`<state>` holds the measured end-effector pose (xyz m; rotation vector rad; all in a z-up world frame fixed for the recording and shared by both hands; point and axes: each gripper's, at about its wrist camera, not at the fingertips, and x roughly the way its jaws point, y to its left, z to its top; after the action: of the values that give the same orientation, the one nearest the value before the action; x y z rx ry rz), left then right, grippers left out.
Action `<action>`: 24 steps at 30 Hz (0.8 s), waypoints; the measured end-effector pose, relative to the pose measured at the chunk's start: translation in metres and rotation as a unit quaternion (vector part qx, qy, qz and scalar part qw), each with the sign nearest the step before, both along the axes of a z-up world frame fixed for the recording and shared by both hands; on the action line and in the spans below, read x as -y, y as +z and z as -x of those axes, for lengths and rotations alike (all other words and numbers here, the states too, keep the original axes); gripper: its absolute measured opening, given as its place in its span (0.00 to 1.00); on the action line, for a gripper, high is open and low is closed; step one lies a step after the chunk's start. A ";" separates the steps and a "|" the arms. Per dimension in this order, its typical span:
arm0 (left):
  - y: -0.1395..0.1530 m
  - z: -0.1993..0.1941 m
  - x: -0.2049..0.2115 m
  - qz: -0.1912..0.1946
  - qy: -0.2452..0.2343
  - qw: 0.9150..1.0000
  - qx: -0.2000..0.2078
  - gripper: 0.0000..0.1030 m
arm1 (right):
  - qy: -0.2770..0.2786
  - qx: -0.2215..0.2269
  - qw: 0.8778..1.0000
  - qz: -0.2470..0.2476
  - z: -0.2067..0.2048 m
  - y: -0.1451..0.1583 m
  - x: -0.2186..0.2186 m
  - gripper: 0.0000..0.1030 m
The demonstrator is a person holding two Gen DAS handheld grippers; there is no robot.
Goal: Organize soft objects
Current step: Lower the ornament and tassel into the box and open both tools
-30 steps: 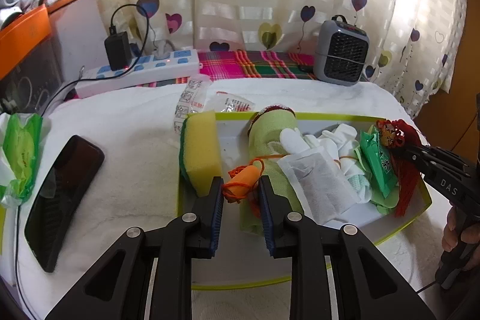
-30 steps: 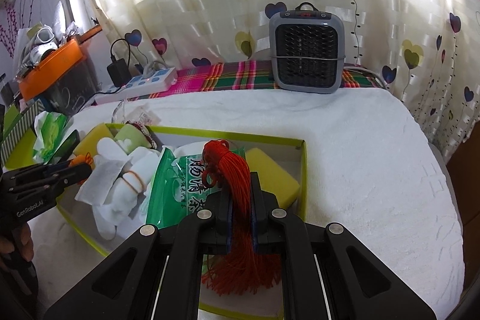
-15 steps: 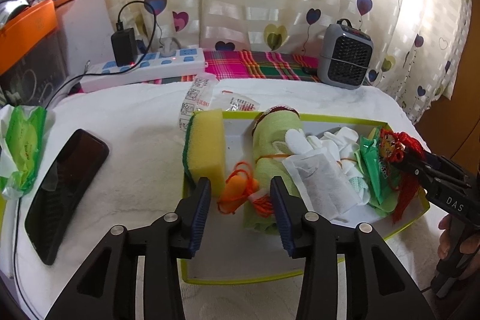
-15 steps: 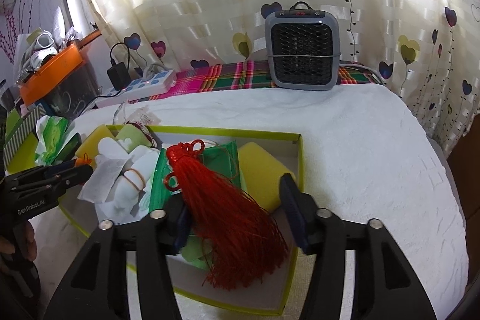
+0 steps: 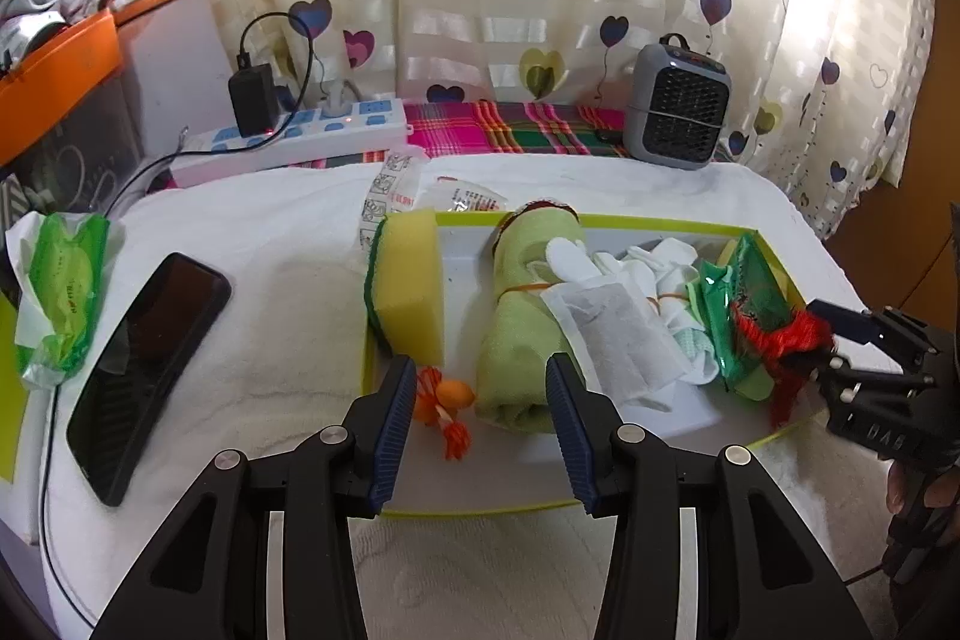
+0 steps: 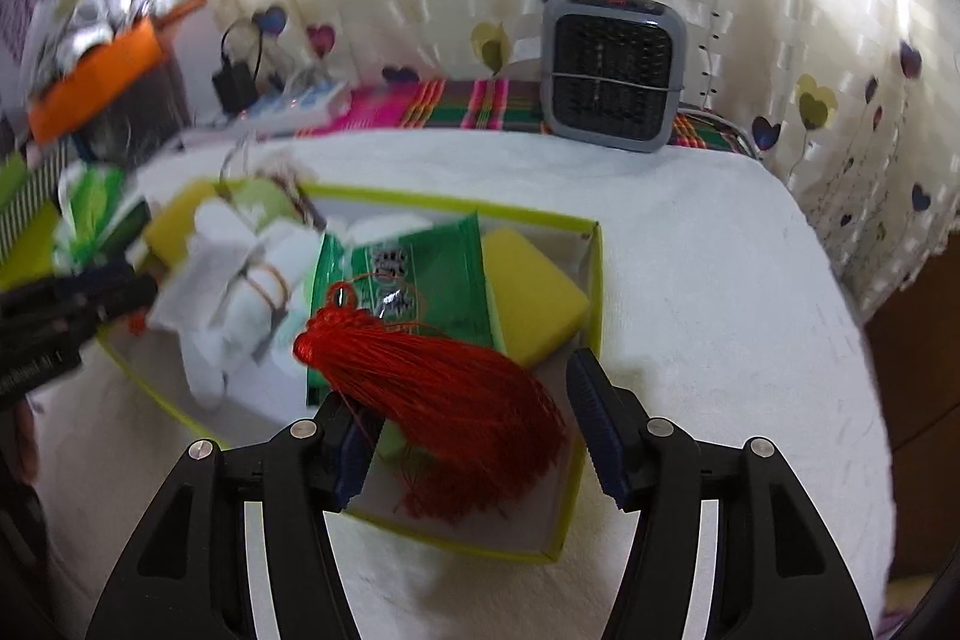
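A lime-rimmed tray (image 5: 600, 218) (image 6: 591, 280) holds soft things: a yellow sponge (image 5: 409, 292), a rolled green towel (image 5: 521, 334), white gloves (image 5: 648, 268), a green packet (image 5: 741, 304) and a small orange cord toy (image 5: 447, 400). My left gripper (image 5: 480, 430) is open above the tray's near edge, the orange toy lying between its fingers. My right gripper (image 6: 474, 436) is open over the tray's near right corner. A red tassel (image 6: 444, 394) lies in the tray between its fingers, against the left finger. A second yellow sponge (image 6: 528, 298) sits beyond it.
A black phone (image 5: 150, 370) and a green wipes pack (image 5: 60, 298) lie left on the white towel-covered table. A power strip (image 5: 294, 142) with charger and a grey heater (image 5: 678, 106) (image 6: 612, 64) stand at the back by the curtain.
Both grippers opened and drew back. The left let go of the orange cord toy, the right let go of the red tassel; both now lie in the tray.
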<state>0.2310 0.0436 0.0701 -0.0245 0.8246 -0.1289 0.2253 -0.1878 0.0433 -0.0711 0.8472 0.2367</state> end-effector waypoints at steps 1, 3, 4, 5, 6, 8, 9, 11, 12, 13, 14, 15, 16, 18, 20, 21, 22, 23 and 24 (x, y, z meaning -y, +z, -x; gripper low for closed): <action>0.000 0.001 0.000 0.000 0.000 1.000 0.000 0.42 | 0.006 -0.006 1.000 0.011 0.002 -0.001 -0.002 0.58; 0.002 0.004 -0.001 0.001 0.000 1.000 0.001 0.42 | 0.017 -0.012 0.999 0.031 0.004 -0.003 -0.005 0.58; 0.002 0.005 -0.001 0.001 0.000 1.000 0.001 0.42 | 0.025 -0.011 0.999 0.041 0.008 -0.003 -0.007 0.58; 0.002 0.006 0.000 0.001 0.000 1.000 0.001 0.42 | 0.030 -0.013 0.998 0.047 0.009 -0.003 -0.009 0.58; 0.003 0.006 0.000 0.001 -0.001 1.000 0.001 0.42 | 0.034 -0.016 0.998 0.054 0.011 -0.004 -0.010 0.58; 0.003 0.009 0.000 0.000 -0.002 1.000 0.001 0.42 | 0.042 -0.022 0.996 0.073 0.013 -0.004 -0.012 0.58; 0.004 0.011 0.000 0.000 -0.002 1.000 0.002 0.42 | 0.046 -0.023 0.995 0.084 0.014 -0.004 -0.012 0.58; 0.005 0.014 -0.001 -0.001 -0.002 1.000 0.003 0.42 | 0.056 -0.026 0.993 0.097 0.017 -0.003 -0.013 0.58; 0.005 0.015 -0.001 -0.001 -0.002 1.000 0.003 0.42 | 0.057 -0.027 0.993 0.103 0.018 -0.003 -0.013 0.58; 0.005 0.016 -0.001 -0.001 -0.001 1.000 0.002 0.42 | 0.053 -0.031 0.991 0.115 0.018 -0.002 -0.012 0.58; 0.006 0.018 -0.001 0.000 -0.001 1.000 0.002 0.42 | 0.049 -0.034 0.991 0.121 0.017 -0.001 -0.011 0.58; 0.006 0.018 -0.001 0.001 -0.001 1.000 0.002 0.42 | 0.046 -0.035 0.990 0.127 0.017 -0.001 -0.011 0.58; 0.006 0.020 -0.001 0.002 -0.002 1.000 0.002 0.42 | 0.048 -0.035 0.989 0.134 0.019 0.001 -0.010 0.58; 0.006 0.022 -0.001 0.002 -0.003 1.000 0.002 0.42 | 0.051 -0.031 0.988 0.142 0.024 0.003 -0.009 0.58; 0.006 0.024 -0.001 0.002 -0.004 1.000 0.001 0.42 | 0.051 -0.031 0.986 0.153 0.028 0.006 -0.007 0.58; 0.006 0.026 -0.001 0.003 -0.004 1.000 0.000 0.42 | 0.049 -0.031 0.986 0.157 0.029 0.007 -0.006 0.58; 0.007 0.027 -0.001 0.004 -0.005 1.000 0.001 0.42 | 0.047 -0.031 0.985 0.161 0.031 0.007 -0.004 0.58; 0.007 0.029 -0.001 0.005 -0.006 1.000 0.001 0.42 | 0.043 -0.030 0.985 0.165 0.032 0.008 -0.003 0.58; 0.008 0.032 -0.001 0.006 -0.005 1.000 0.003 0.42 | 0.037 -0.029 0.984 0.169 0.034 0.009 -0.001 0.58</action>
<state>0.1988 0.0441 0.0777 -0.0312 0.8189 -0.1438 0.1914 -0.1873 0.0521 -0.4156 0.9374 0.1635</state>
